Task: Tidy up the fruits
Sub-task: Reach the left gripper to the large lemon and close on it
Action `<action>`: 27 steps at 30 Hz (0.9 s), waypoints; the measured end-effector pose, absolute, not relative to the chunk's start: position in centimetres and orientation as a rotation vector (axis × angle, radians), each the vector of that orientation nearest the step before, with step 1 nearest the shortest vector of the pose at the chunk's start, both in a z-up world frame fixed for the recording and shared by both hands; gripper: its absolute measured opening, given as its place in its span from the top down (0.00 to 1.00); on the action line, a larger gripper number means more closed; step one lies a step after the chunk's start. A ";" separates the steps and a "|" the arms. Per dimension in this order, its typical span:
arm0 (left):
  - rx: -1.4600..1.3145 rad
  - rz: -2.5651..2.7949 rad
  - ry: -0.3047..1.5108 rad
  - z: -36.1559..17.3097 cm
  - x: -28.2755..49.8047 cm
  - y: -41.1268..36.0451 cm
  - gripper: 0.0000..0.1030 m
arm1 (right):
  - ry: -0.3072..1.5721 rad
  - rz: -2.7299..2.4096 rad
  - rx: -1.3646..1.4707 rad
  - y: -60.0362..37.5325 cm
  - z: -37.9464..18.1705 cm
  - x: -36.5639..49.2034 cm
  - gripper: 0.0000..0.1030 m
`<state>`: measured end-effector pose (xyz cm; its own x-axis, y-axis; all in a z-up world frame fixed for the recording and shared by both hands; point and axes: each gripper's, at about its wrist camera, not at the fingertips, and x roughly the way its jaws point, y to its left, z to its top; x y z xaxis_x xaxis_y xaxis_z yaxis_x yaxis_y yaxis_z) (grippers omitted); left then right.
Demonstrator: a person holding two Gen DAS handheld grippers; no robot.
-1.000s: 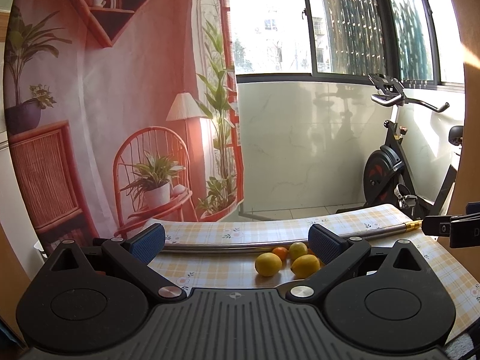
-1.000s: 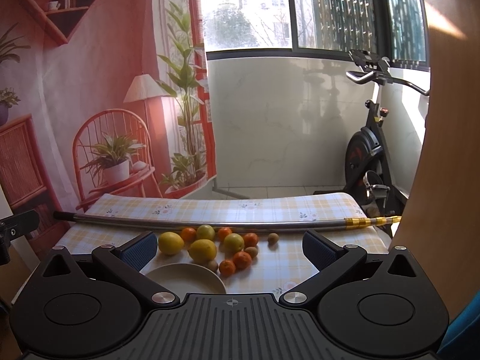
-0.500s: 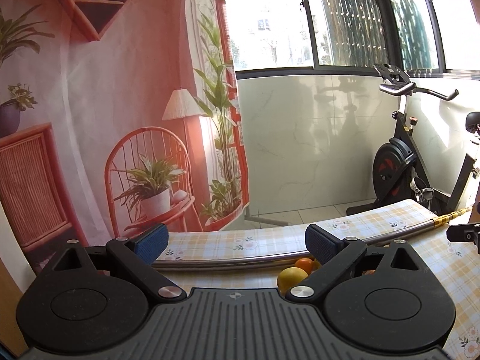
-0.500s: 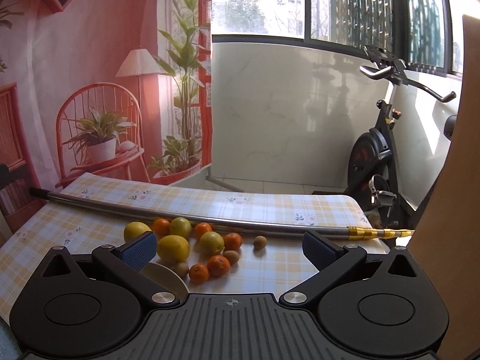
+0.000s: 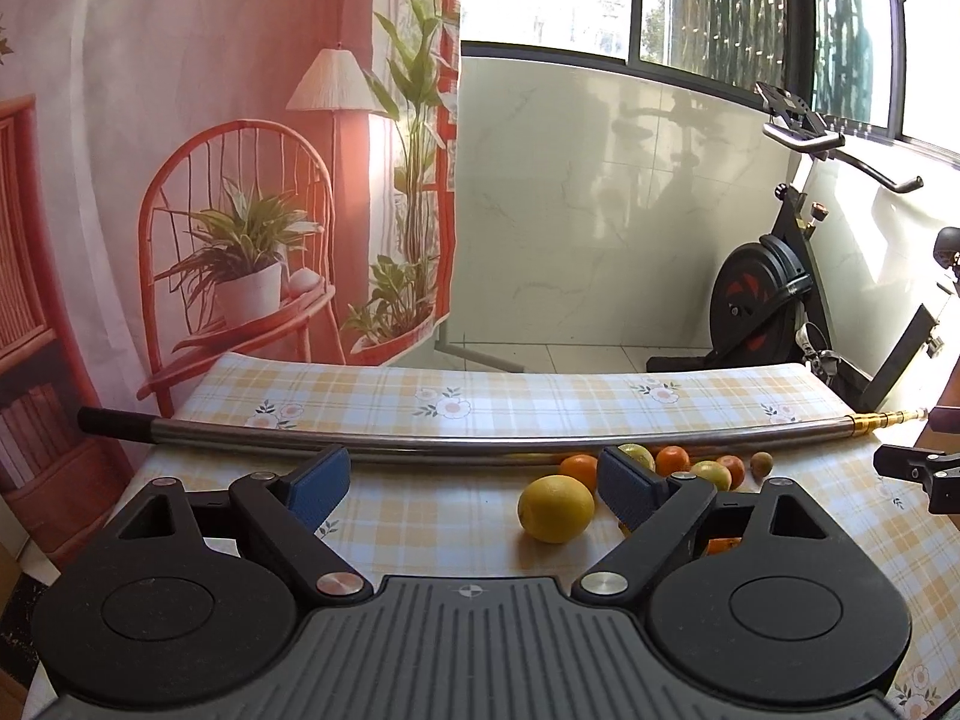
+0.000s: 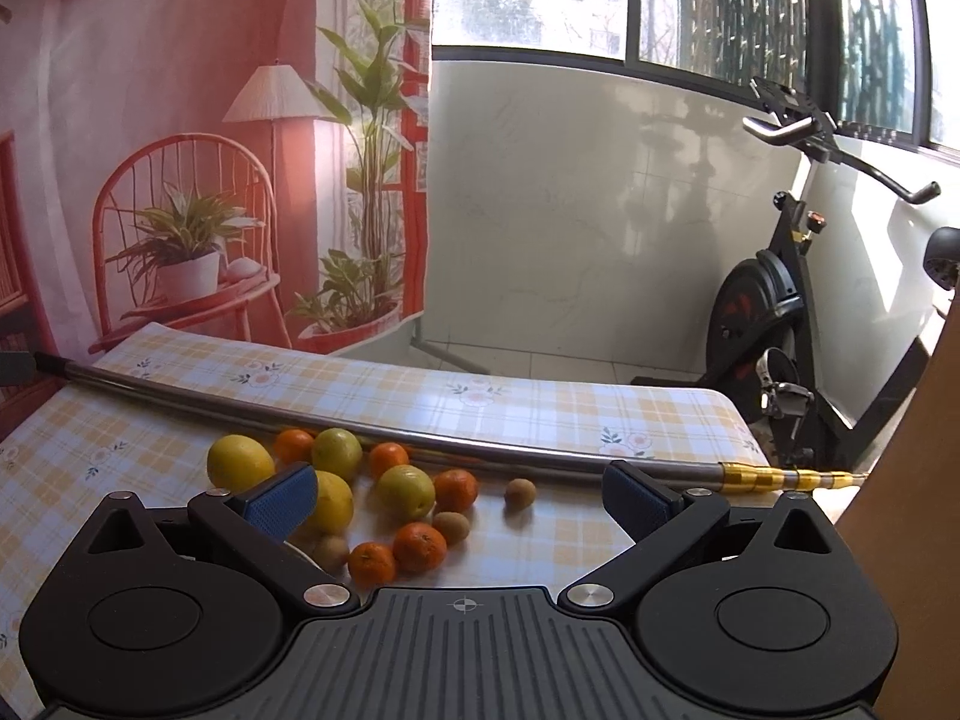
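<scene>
Fruit lies in a cluster on the checked tablecloth [image 6: 540, 414], just in front of a long metal rod [image 6: 420, 441]. There are lemons [image 6: 240, 462], several oranges [image 6: 420, 546], yellow-green fruits [image 6: 405, 489] and kiwis [image 6: 519, 492]. My right gripper [image 6: 459, 498] hovers over the near side of the cluster, its jaws wide and closing, pressing on nothing. Its left finger hides part of one lemon [image 6: 336, 504]. My left gripper [image 5: 471, 489] is also wide and closing, empty. A lemon [image 5: 555, 507] lies by its right finger [image 5: 624, 492], with oranges [image 5: 579, 471] behind.
The rod [image 5: 480, 444] spans the table, its gold tip [image 5: 882, 420] at the right. An exercise bike [image 6: 774, 330] stands beyond the table's right end. A printed backdrop [image 5: 210, 180] hangs behind on the left. Part of my right gripper [image 5: 918, 471] shows at the left view's right edge.
Both grippers have come down and closer to the table, so the fruit looks larger and nearer. Both pairs of fingers stand slightly narrower. The plate below the right gripper is now hidden.
</scene>
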<state>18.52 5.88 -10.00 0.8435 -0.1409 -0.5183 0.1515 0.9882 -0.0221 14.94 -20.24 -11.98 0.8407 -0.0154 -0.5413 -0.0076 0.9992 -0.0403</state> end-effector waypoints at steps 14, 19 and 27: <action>0.023 -0.282 0.661 -15.2 24.3 4.8 0.07 | 0.567 -0.011 -0.034 -21.2 -16.0 17.8 0.09; 0.052 -0.331 0.670 -17.1 26.6 3.3 0.09 | 0.615 0.010 0.028 -22.0 -17.2 18.7 0.09; 0.149 -0.469 0.755 -20.7 30.1 1.0 0.31 | 0.717 -0.009 0.136 -23.8 -19.2 20.1 0.09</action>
